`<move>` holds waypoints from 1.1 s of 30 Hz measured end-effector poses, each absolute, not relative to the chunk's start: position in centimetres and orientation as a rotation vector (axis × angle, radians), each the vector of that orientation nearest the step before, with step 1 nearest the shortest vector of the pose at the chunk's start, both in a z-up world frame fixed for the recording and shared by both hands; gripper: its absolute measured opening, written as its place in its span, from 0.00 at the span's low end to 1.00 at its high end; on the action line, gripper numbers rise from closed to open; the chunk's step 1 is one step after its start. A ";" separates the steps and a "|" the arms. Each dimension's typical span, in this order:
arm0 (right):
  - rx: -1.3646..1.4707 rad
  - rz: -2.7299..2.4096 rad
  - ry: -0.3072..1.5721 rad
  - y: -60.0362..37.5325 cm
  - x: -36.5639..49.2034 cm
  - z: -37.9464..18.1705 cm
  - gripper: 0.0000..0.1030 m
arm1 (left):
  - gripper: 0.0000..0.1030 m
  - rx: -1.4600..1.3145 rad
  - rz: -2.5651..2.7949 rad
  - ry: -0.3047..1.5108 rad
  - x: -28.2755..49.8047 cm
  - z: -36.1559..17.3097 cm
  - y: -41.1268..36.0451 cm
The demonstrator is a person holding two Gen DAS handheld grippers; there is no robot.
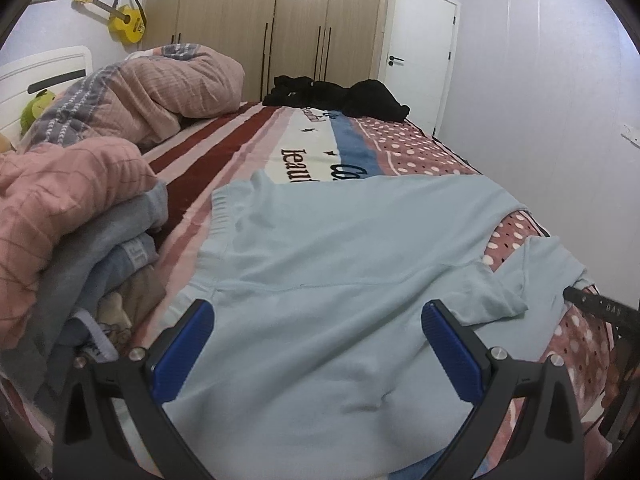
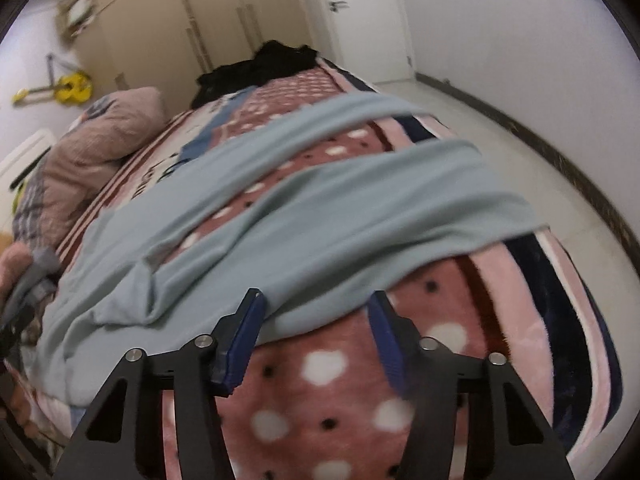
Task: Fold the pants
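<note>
Light blue pants [image 1: 340, 240] lie spread on the bed. In the left wrist view their waistband is at the far left and the seat fills the middle. My left gripper [image 1: 318, 312] hovers just above the seat with its blue pads wide apart, pressing on nothing. In the right wrist view the two legs of the pants [image 2: 320, 208] run apart toward the bed's right edge. My right gripper [image 2: 316, 300] is at the near leg's lower edge, jaws partly apart. The cloth's hem lies between the tips without being pinched. That view is blurred.
The bed's spotted and striped blanket [image 2: 320, 380] lies under the pants. A stack of clothes [image 1: 100, 248] and a pink quilt [image 1: 160, 88] sit at the left. Black clothes [image 1: 340, 94] lie at the far end. The floor [image 2: 520, 160] drops off to the right.
</note>
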State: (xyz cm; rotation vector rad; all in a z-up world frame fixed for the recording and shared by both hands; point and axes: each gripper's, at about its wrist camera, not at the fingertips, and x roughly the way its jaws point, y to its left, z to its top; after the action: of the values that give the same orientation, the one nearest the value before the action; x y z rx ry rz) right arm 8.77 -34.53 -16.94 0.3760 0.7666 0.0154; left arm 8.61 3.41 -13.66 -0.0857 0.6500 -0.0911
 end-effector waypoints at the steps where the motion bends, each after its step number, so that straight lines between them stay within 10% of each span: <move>1: 0.397 0.008 0.761 -35.0 8.8 -17.0 0.45 | 0.99 -0.085 -0.093 0.652 8.7 -13.8 3.4; 11: 0.534 -0.120 0.684 -38.8 11.1 -17.0 0.47 | 0.99 -0.108 -0.091 0.658 8.2 -14.1 4.2; 15: 0.577 -0.218 0.684 -40.4 11.3 -17.5 0.05 | 0.99 -0.112 -0.079 0.668 7.5 -14.2 4.8; 33: 0.559 -0.253 0.601 -42.2 3.7 -15.7 0.02 | 0.99 -0.222 -0.047 0.779 1.5 -16.5 7.8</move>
State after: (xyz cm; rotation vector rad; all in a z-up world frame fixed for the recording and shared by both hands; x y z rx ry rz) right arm 3.68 -42.21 -15.67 0.5595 0.6007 -0.2525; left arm 1.46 7.80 -16.50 -0.2216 0.7795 -0.0471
